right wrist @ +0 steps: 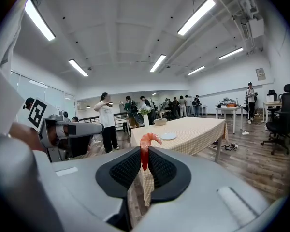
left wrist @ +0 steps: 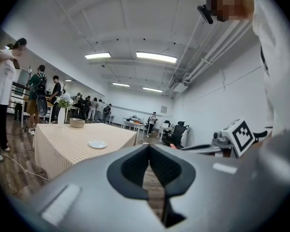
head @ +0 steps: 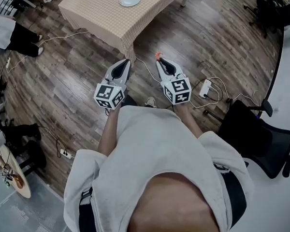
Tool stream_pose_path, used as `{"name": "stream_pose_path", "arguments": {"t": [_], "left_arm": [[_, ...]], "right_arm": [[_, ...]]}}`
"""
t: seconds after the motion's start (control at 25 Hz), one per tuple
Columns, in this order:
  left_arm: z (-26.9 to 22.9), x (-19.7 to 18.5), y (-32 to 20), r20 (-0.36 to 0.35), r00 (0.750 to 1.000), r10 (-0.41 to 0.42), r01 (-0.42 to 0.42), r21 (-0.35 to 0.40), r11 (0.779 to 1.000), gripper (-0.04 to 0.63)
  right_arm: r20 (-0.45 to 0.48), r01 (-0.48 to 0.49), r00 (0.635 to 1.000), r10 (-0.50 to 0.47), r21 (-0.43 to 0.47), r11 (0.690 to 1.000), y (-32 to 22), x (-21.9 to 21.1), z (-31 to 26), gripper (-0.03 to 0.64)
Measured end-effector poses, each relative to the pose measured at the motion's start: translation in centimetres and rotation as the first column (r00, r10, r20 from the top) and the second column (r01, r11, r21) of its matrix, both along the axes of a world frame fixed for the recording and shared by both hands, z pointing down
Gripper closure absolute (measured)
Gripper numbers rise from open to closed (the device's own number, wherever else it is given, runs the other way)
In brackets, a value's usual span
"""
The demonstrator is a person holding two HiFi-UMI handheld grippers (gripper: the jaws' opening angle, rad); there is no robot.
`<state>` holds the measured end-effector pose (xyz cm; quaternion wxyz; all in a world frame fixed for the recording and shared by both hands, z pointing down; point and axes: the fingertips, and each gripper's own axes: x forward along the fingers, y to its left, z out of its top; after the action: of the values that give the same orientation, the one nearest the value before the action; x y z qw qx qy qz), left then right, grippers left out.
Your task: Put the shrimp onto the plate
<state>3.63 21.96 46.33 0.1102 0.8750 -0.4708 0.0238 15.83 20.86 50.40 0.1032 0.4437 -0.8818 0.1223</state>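
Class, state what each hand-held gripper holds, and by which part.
The right hand-held gripper pinches the shrimp by its lower end; the left hand-held gripper holds nothing.

— Ahead of your fingers (right wrist: 162, 170), open floor (head: 82, 81) runs to the table (head: 101, 13); nothing stands between.
— Mind the cable (head: 146, 67) on the floor under them, and the chair (head: 246, 129) off to their right.
— On top you have bare cloth round the plate (right wrist: 167, 136).
— Only a bowl (right wrist: 160, 122) and vase (right wrist: 146, 117) stand beyond it, farther from your fingers.

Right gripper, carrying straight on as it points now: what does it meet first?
Probably the near corner of the cloth-covered table, short of the plate; the way there looks free, though depth is unclear.
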Motion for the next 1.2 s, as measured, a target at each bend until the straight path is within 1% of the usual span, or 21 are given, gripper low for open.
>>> {"name": "stream_pose_path", "arguments": {"t": [0.32,0.56,0.76,1.0,1.2], "left_arm": [[0.2,1.3,-1.2,0.003,1.000,0.012,-0.012,0.006,1.000,0.586],[0.5,1.3,-2.9,-0.004,1.000,0.011,-0.011,0.015,1.000,0.586],[1.1,1.2,-4.8,-0.008,1.000,0.019,-0.019,0.008,1.000,0.586],[1.7,0.6,-7.5,-0.013,0.999,0.039,-0.039,0.000,0.999,0.586],[3.2,-0.8,-10.0,-0.016,0.999,0.049,-0.050,-0.028,0.998,0.586]], "right_arm": [[-0.002,-0.001,1.000,0.001,0.001,1.000,-0.9,1.5,0.5,0.569],[-0.013,0.006,1.000,-0.006,0.013,1.000,-2.5,1.4,0.7,0.569],[-0.018,0.009,1.000,-0.009,0.015,1.000,-4.2,1.2,1.0,0.568],[-0.023,-0.014,1.000,0.014,0.006,1.000,-6.6,0.6,1.6,0.568],[-0.031,-0.031,0.999,0.030,-0.026,0.999,-8.6,-0.5,3.2,0.568]]}}
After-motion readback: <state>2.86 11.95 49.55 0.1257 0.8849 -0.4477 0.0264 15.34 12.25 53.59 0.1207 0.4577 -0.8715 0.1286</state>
